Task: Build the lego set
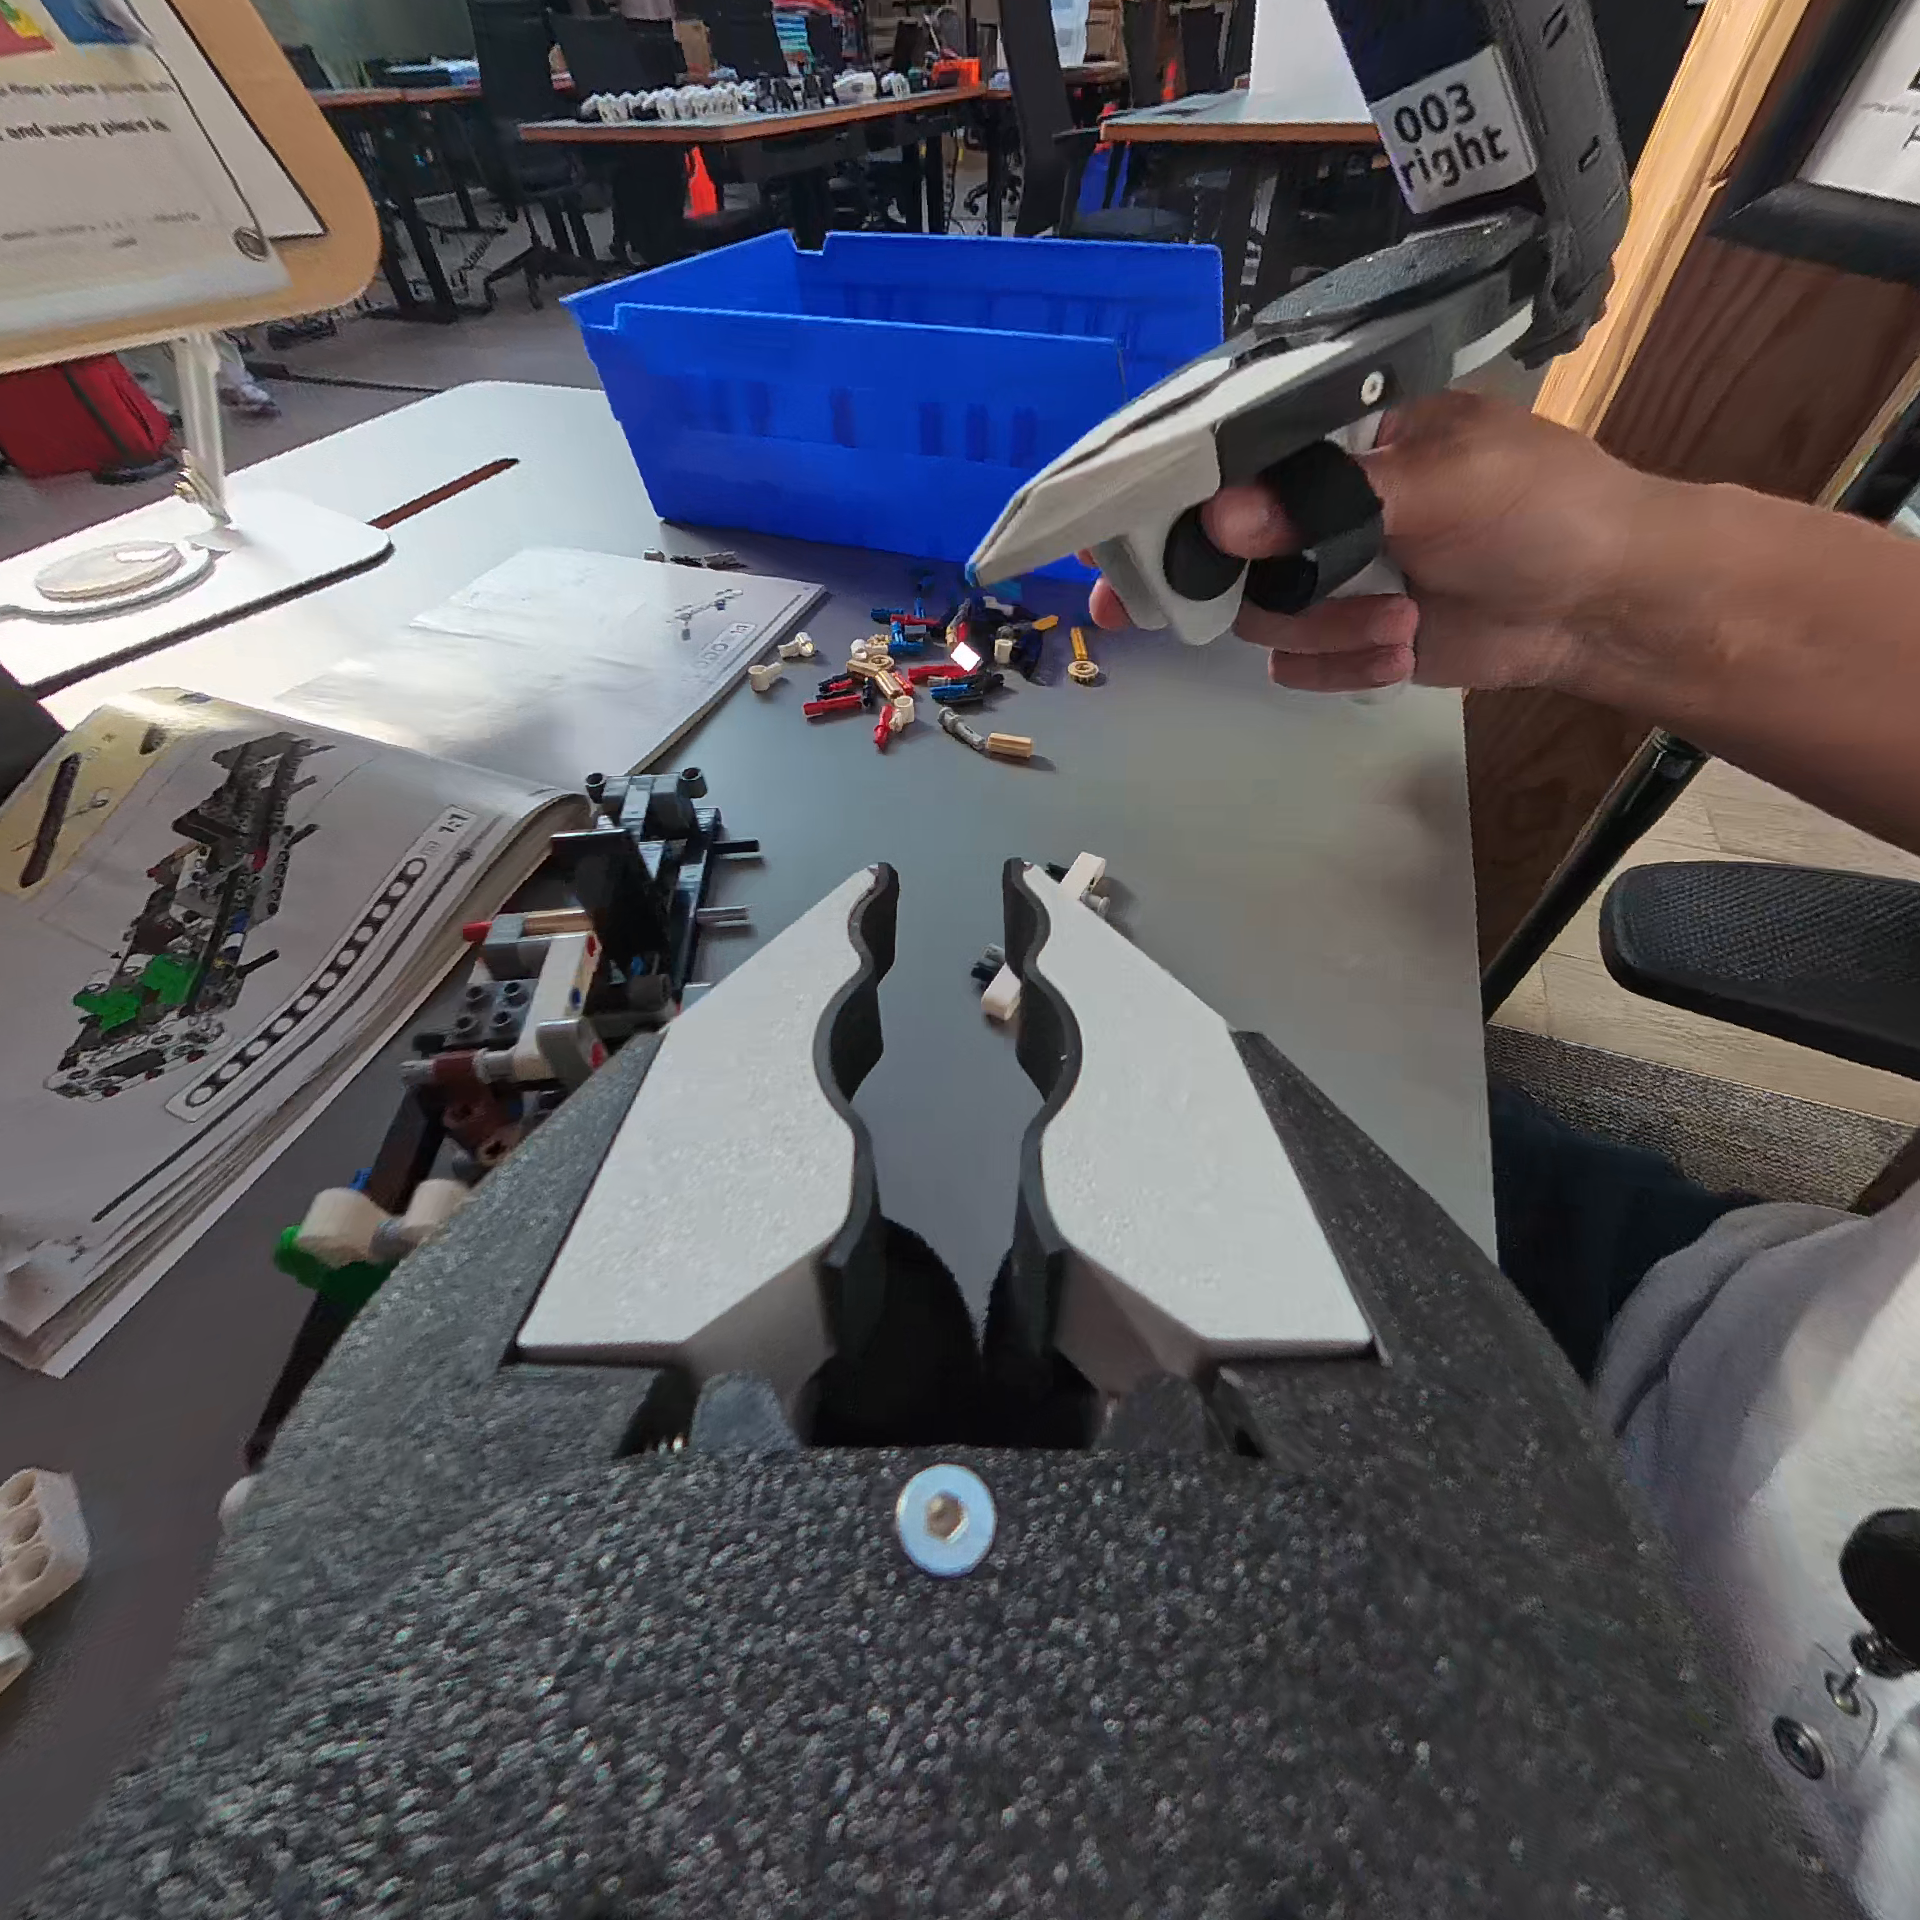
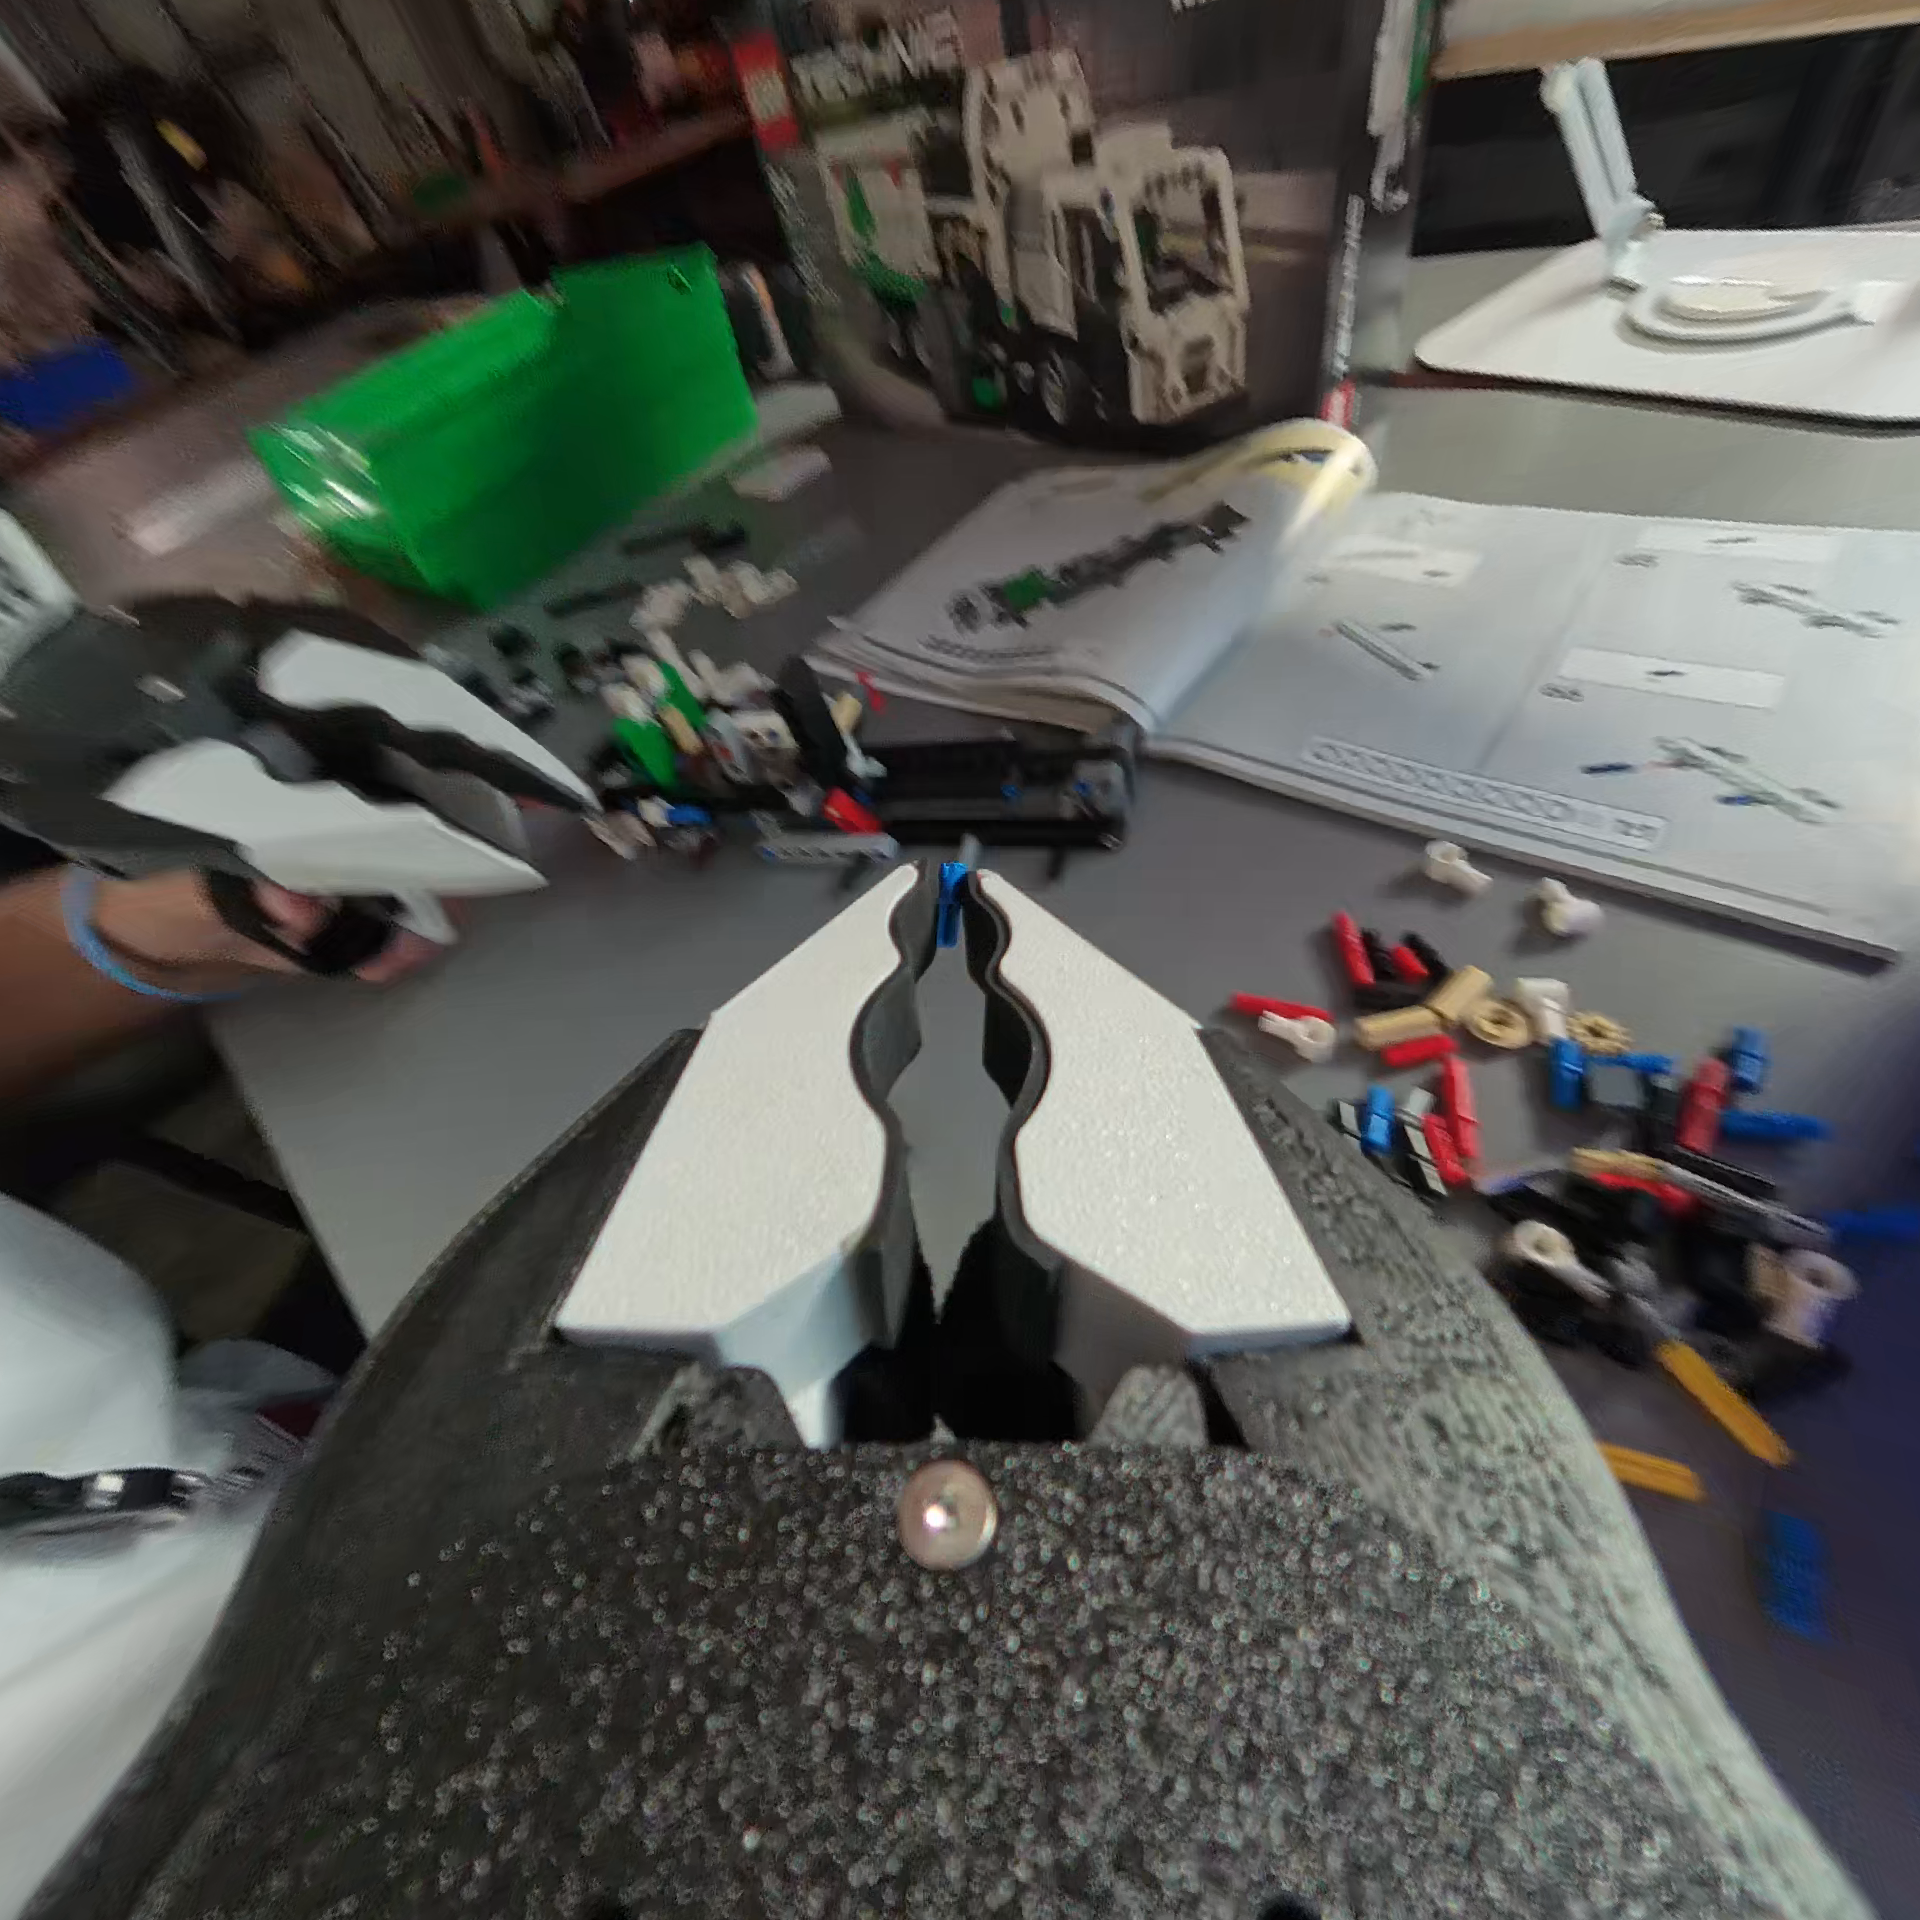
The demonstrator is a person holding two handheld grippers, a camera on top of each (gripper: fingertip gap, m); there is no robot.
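Lego chassis [image 2: 997,800], a long dark part-built frame, lies on the grey tabletop [image 1: 1226,935] just beside the open instruction booklet [image 1: 229,935]. In the right wrist view it sits just beyond the right gripper [image 2: 948,896], whose jaws are clenched on a small blue pin [image 2: 949,902] at their tips. In the left wrist view that same gripper hangs in the air on the far right, above a loose pile of small parts [image 1: 935,675] in red, blue, black and tan, which lies near a blue bin [image 1: 904,384]. The left gripper [image 1: 951,894] has its jaws released, with a clear gap between them and nothing held; it hovers over the tabletop to the right of the chassis, near a few stray white pieces [image 1: 1003,992]. A green bin [image 2: 520,416] and the set's box [image 2: 1060,229] stand at the far side in the right wrist view, both blurred.
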